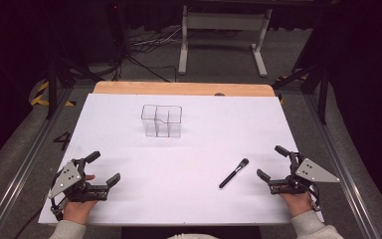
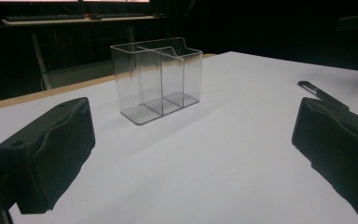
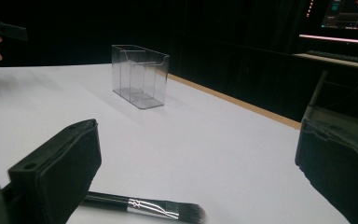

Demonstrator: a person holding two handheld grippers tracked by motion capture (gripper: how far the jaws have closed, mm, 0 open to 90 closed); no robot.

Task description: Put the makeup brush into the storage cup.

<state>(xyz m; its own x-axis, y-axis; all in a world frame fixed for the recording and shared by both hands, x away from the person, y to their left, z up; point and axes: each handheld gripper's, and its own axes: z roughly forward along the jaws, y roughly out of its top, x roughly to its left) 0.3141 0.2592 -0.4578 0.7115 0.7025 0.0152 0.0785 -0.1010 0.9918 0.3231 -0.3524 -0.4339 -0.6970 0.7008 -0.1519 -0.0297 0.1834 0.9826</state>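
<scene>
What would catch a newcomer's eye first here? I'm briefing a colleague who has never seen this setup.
First, the clear plastic box, empty and split into compartments, standing alone toward the far middle of the white table. Next, the black makeup brush lying flat near the right gripper. Both that one and the left gripper rest open at the near corners, holding nothing.

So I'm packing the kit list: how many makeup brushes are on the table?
1. The makeup brush lies flat on the white table, near the right gripper, apart from the clear organizer, which looks empty.
</scene>
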